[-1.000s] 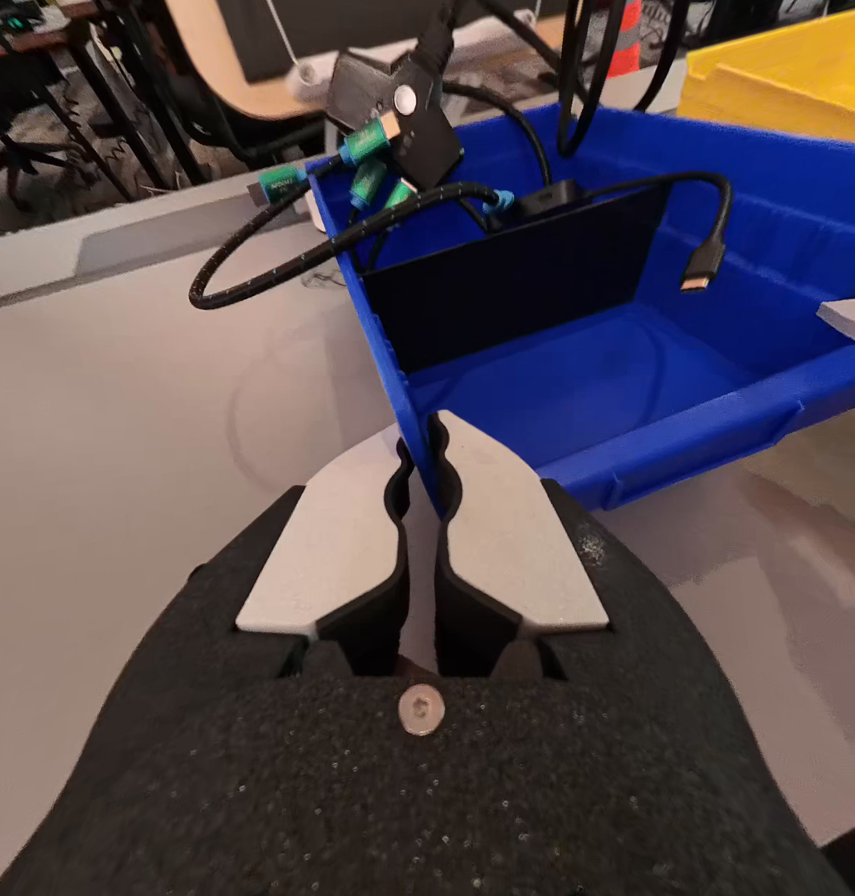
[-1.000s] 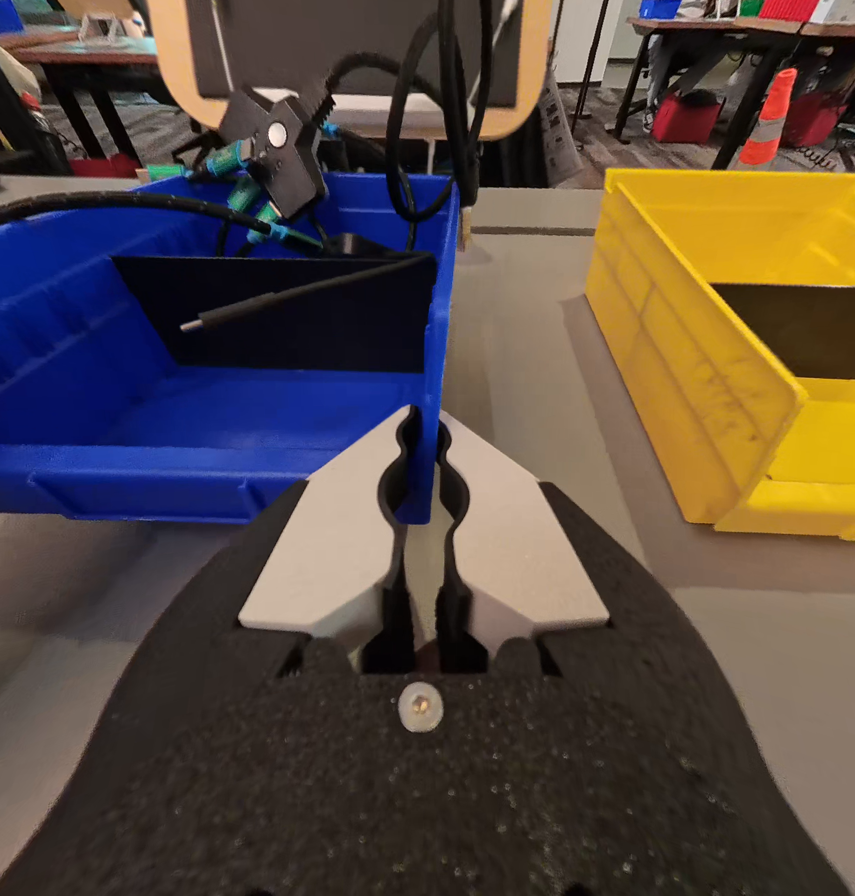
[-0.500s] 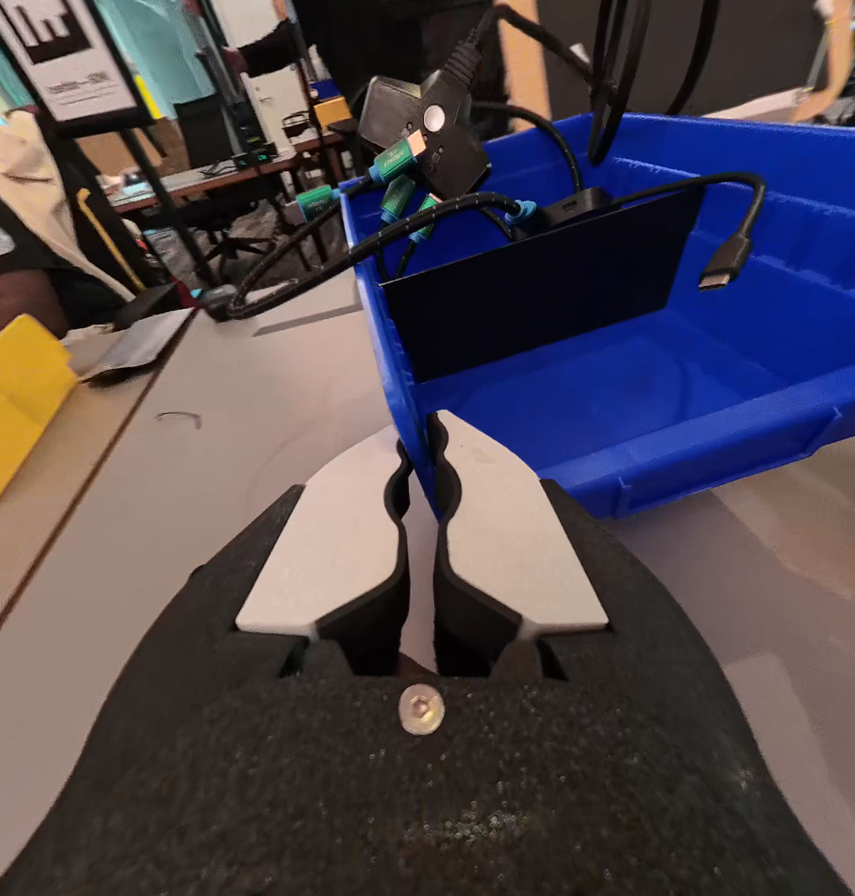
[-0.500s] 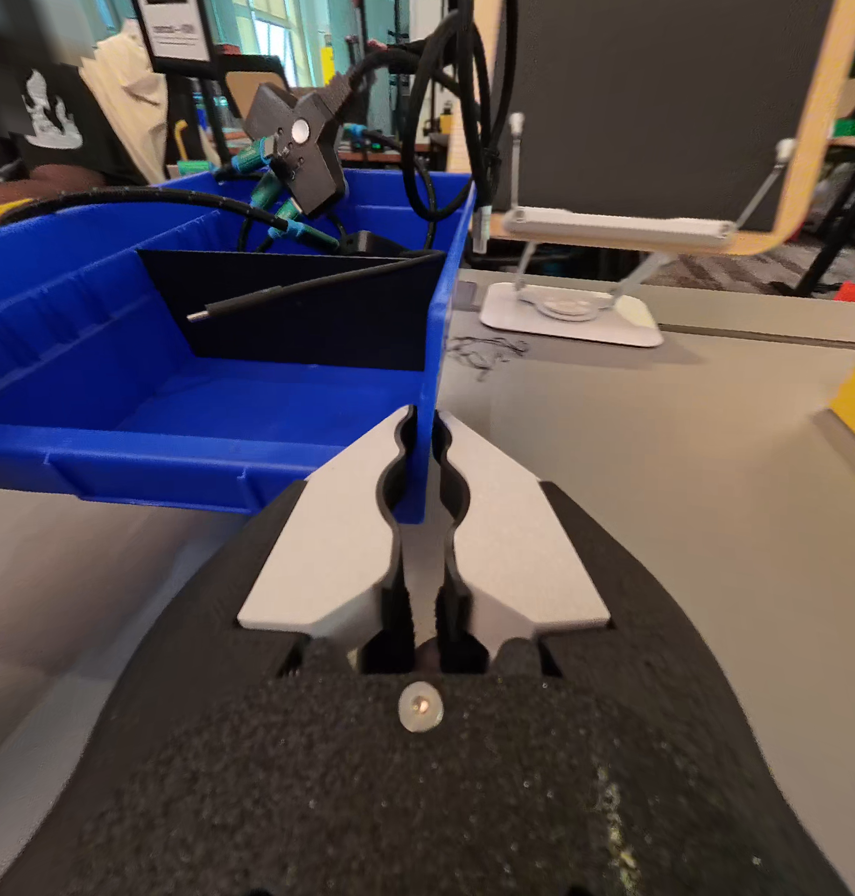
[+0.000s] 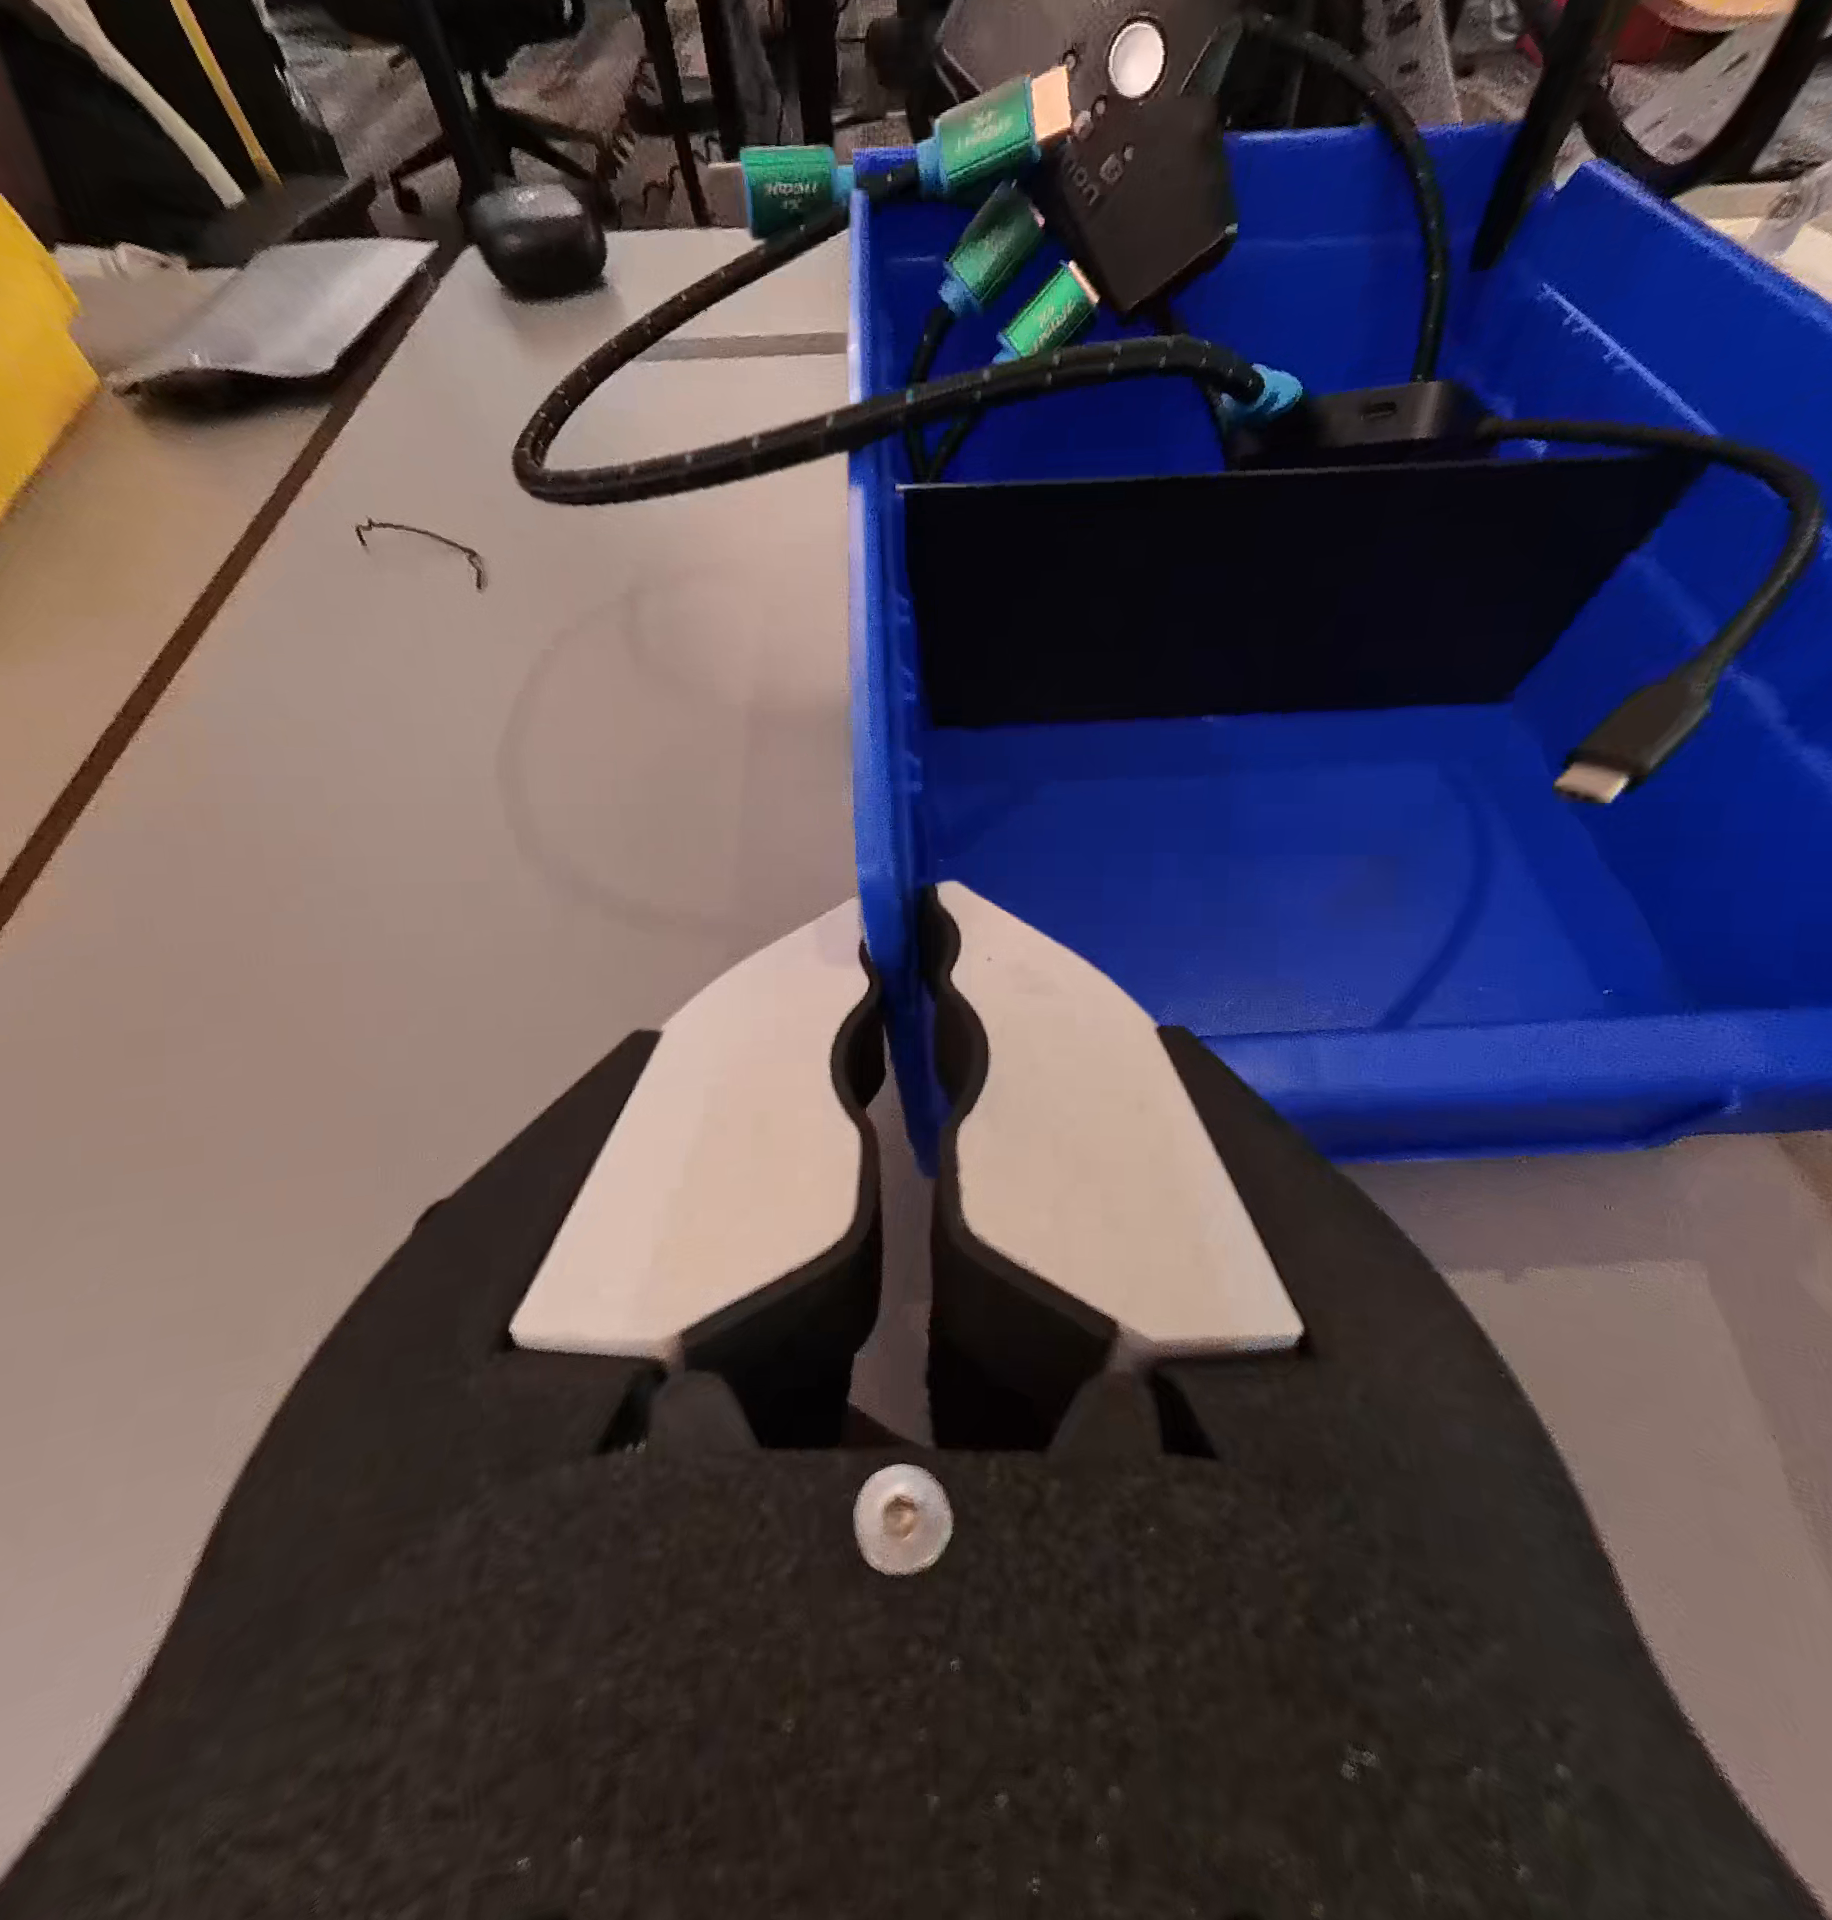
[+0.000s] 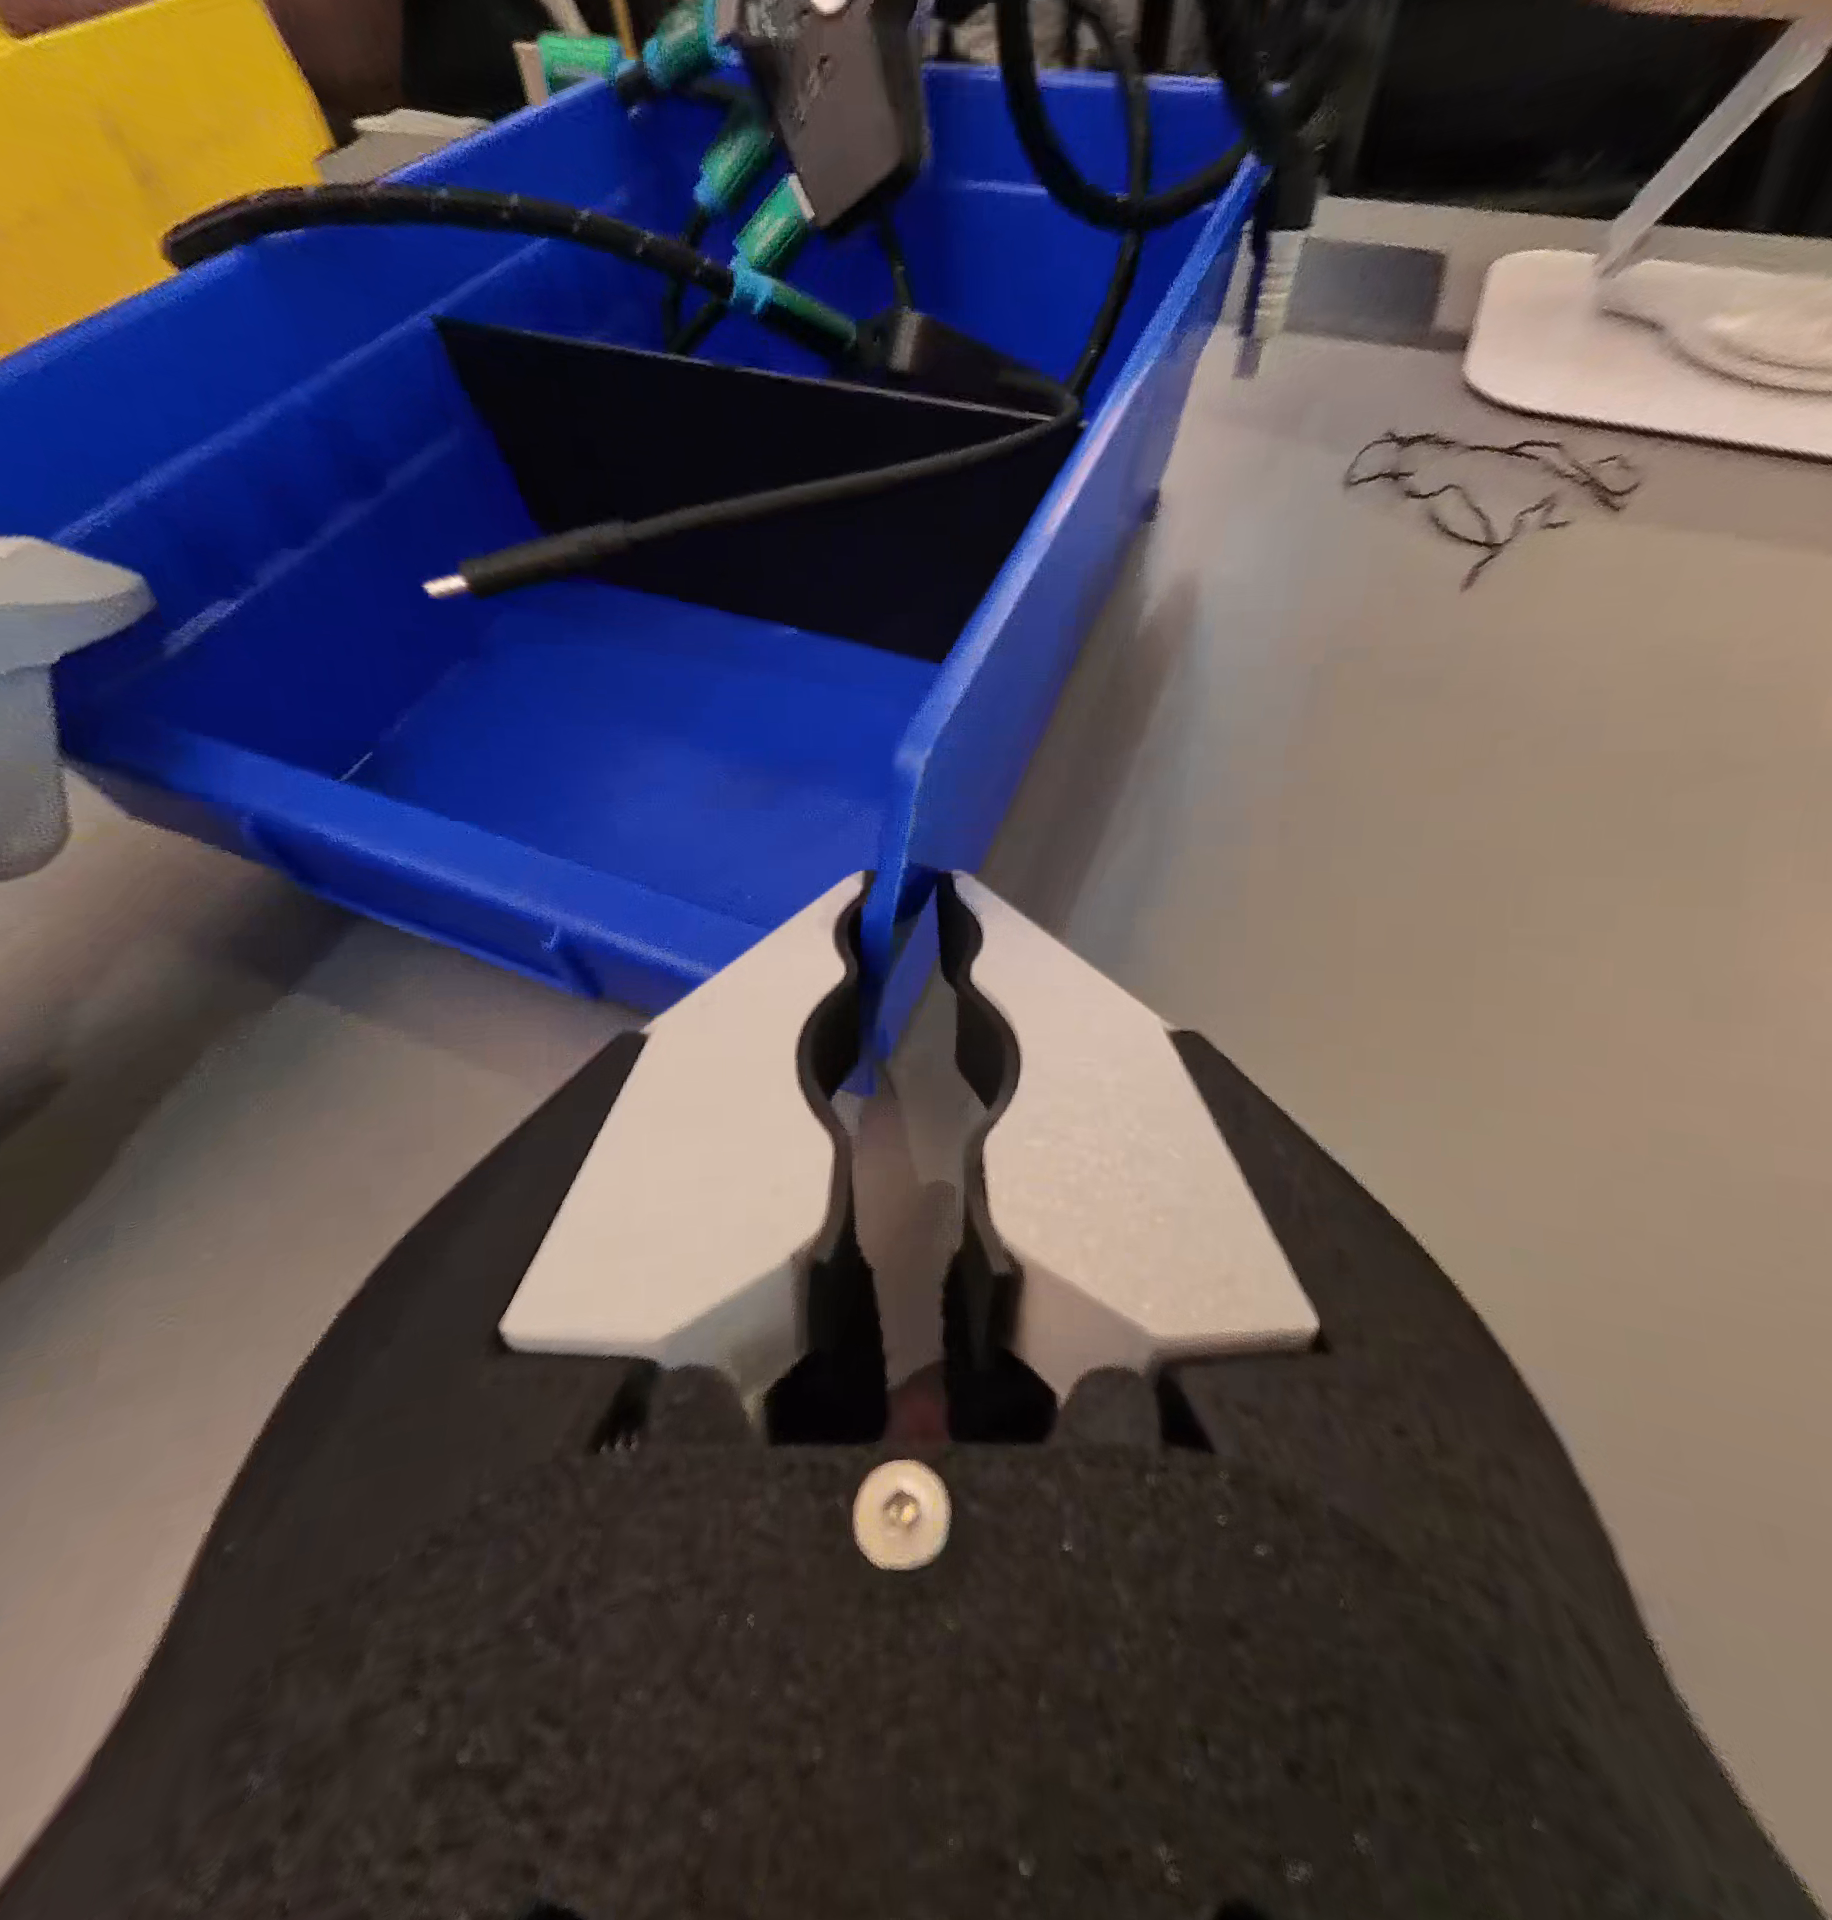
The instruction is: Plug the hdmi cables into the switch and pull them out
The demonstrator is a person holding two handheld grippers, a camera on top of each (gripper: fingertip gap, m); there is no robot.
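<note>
Left tongs (image 5: 904, 925) pinching the near left corner wall of the blue plastic bin (image 5: 1514, 1081), one finger outside, one inside. Right tongs (image 6: 896, 894) clamping the near right corner wall of the same bin (image 6: 1057, 582), tilting slightly against it. Resting on the grey tabletop (image 5: 372, 883), with a black divider panel (image 5: 1255, 592) standing across the middle, beyond both tongs. Hanging above the far compartment, well ahead of the tongs: a black rectangular HDMI switch (image 5: 1140, 197) with a round silver button, three green-shelled HDMI plugs (image 5: 979, 135) seemingly seated in it, though blurring in the right wrist view. Looping out over the left rim, a black braided cable (image 5: 683, 457) ending in a loose green plug (image 5: 787, 187). Dangling over the near compartment, a thin black cable with a small flat connector (image 5: 1629, 743).
</note>
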